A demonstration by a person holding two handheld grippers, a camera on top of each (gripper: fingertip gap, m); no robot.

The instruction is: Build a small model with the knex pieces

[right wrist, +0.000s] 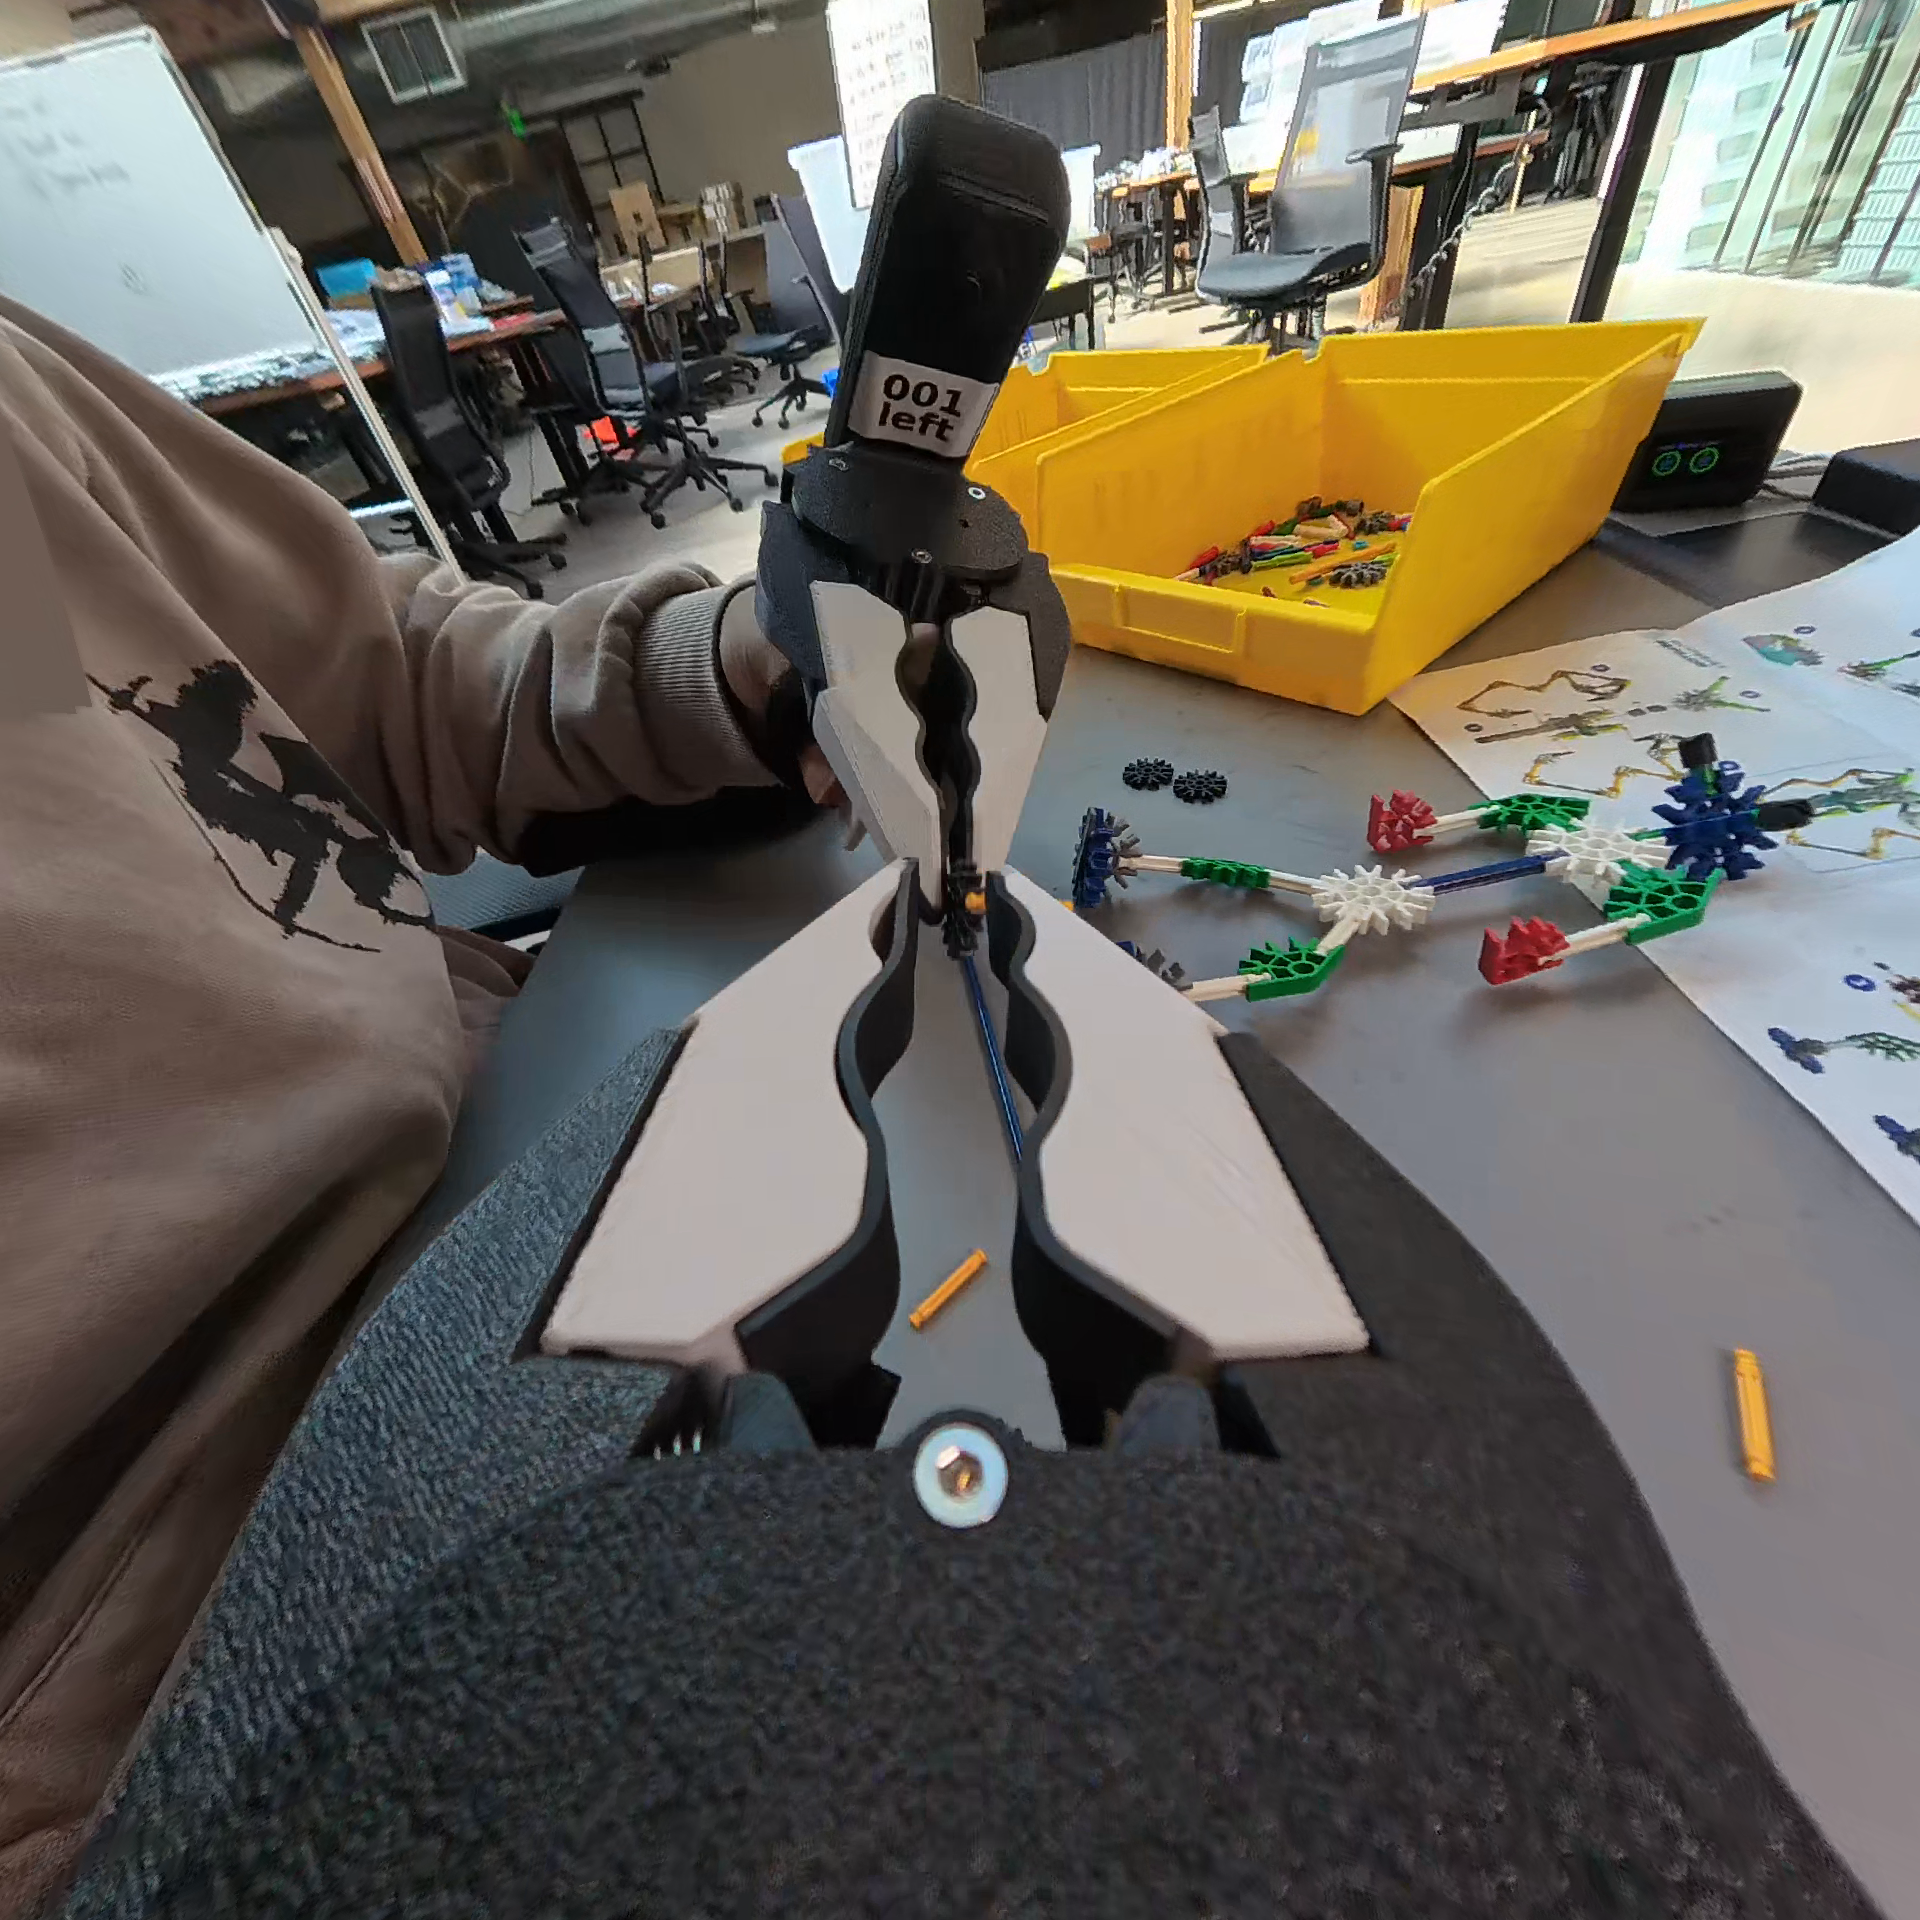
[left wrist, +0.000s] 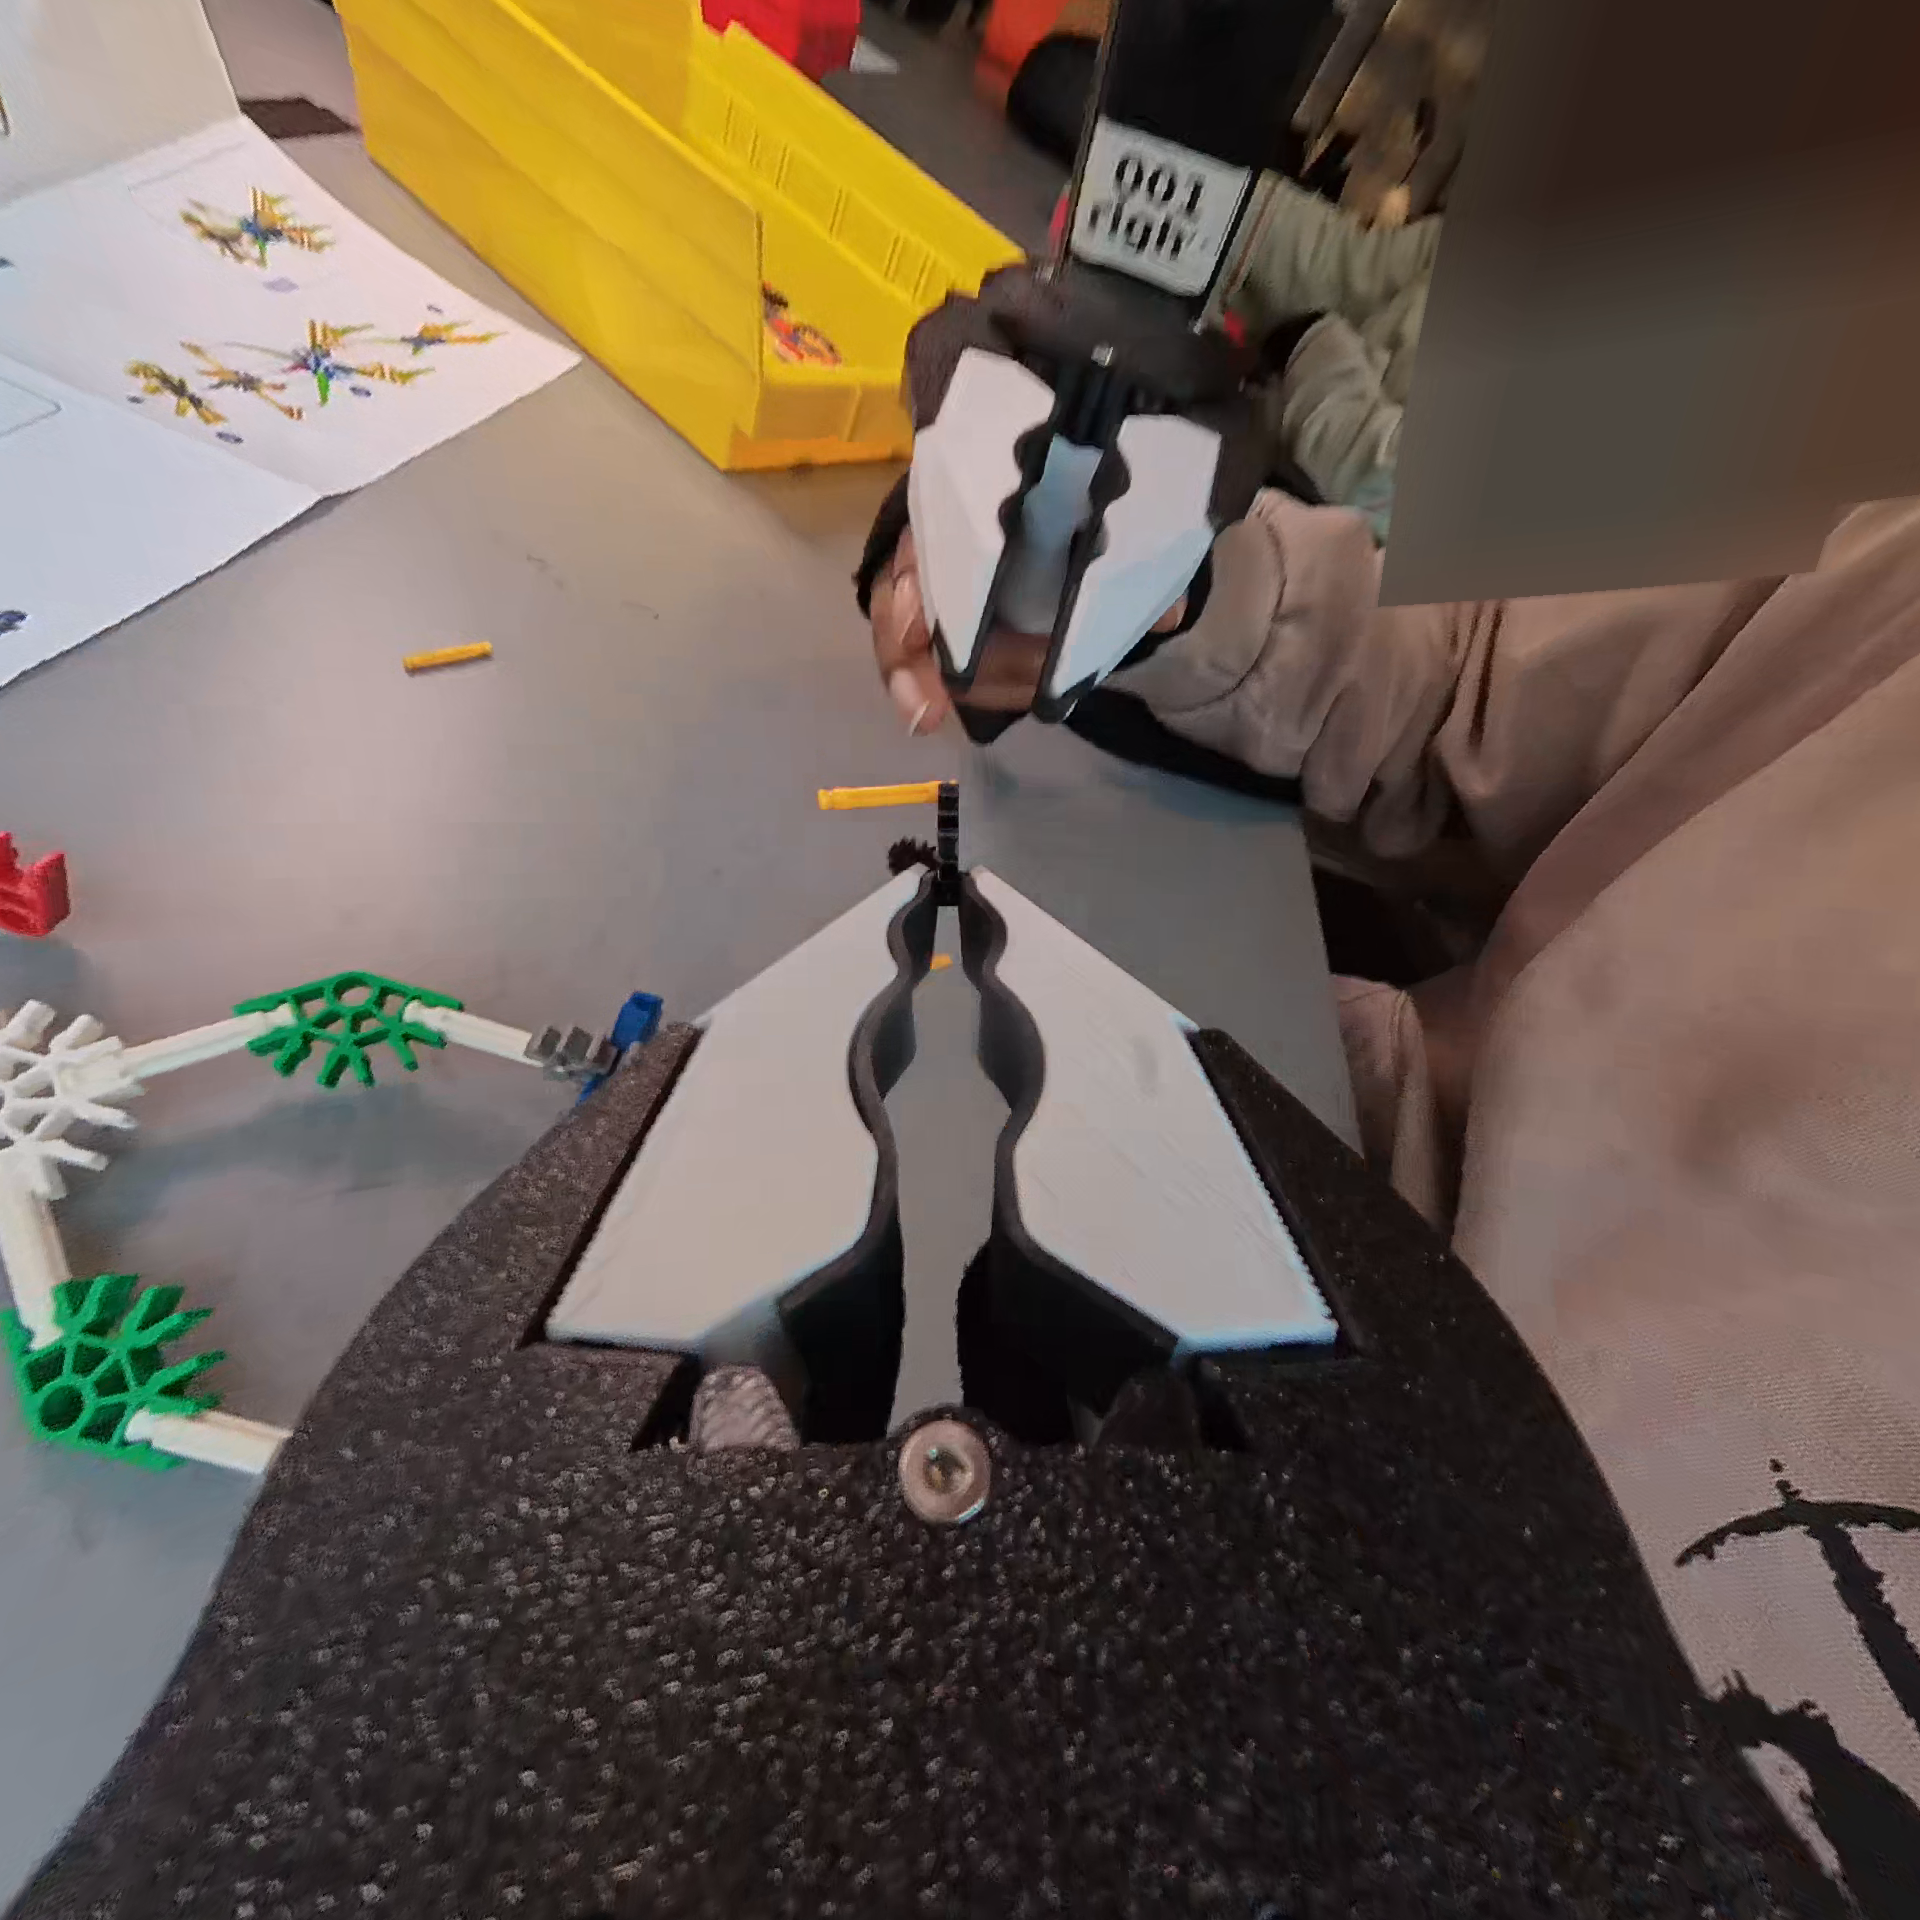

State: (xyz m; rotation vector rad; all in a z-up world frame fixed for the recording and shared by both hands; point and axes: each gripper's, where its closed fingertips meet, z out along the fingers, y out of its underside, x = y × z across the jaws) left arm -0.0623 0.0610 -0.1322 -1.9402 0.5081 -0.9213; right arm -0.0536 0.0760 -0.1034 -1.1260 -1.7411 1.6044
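Observation:
In the left wrist view my left gripper [left wrist: 943, 883] is shut on a small black connector [left wrist: 948, 831]. A short yellow rod [left wrist: 883, 797] sticks out to the left of the connector. My right gripper [left wrist: 1016, 722] faces it from just beyond, tips a little apart. In the right wrist view the right gripper [right wrist: 954, 883] has its jaws narrowly apart. A thin blue rod [right wrist: 992, 1049] runs between them up to the black connector [right wrist: 961, 925]. The rod touches only the right pad. The left gripper [right wrist: 951, 862] comes down onto the connector from above.
Yellow bins [right wrist: 1351, 468] with small parts stand at the back of the grey table [left wrist: 623, 623]. A rod-and-connector model [right wrist: 1371, 899] lies partly on a printed sheet [right wrist: 1766, 935]. Loose yellow rods [right wrist: 1753, 1413] and two black gears [right wrist: 1174, 779] lie about. A person's sleeve [right wrist: 520, 675] is to the left. Less than 4 cm separates the two grippers' tips.

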